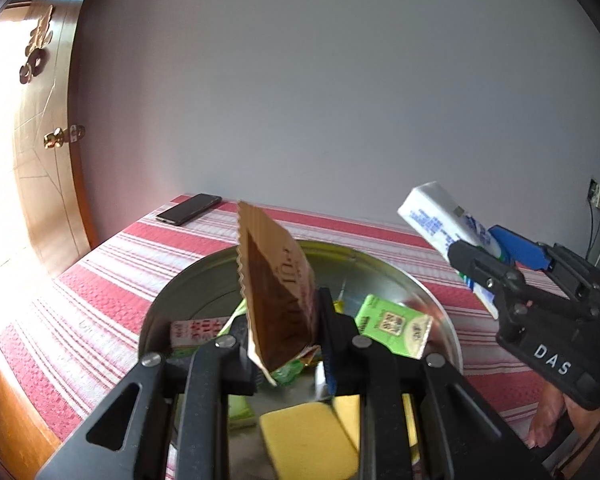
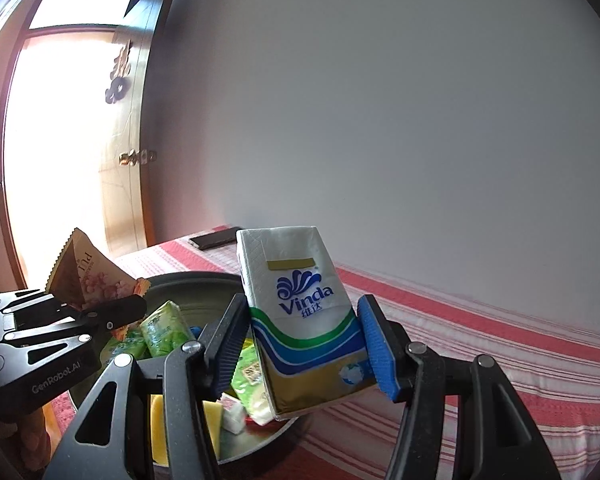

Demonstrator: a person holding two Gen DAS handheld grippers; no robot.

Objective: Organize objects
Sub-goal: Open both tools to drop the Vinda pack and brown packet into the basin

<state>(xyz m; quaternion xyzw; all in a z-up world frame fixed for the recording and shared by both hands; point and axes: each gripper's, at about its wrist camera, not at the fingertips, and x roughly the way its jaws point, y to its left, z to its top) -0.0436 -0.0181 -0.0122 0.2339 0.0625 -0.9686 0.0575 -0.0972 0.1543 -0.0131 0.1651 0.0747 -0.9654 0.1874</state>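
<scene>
Up over the metal bowl (image 1: 204, 276), both grippers loaded. Left gripper (image 1: 284, 344) clenched on a brown sachet (image 1: 280, 288), held upright above the bowl's middle, zigzag top edge uppermost, pale lettering down its face too skewed to read; pink blossoms printed on the side seen from the right wrist camera. "GenRobot.AI" legible on the left gripper's body there. Right gripper (image 2: 296, 344) grasping a tissue pack (image 2: 300, 312) between black and blue fingers (image 2: 376, 344), pack tilted, raised beside the bowl's right rim. "Vinda" in blue with Chinese characters beneath, a blue wave logo above, green and blue bands and a gold base below, a gold tab near the top. "DAS" printed white on the right gripper's body in the left wrist view.

Down in the bowl: green packets (image 1: 396, 328), one carrying a QR code, a pink-lettered packet (image 1: 196, 330) at the left wall, yellow sponges (image 1: 308, 436) nearest the cameras. Bowl sitting on a counter under a red-and-white striped cloth (image 1: 100, 292). Black phone (image 1: 188, 209) lying at the far corner, well apart from the bowl.
</scene>
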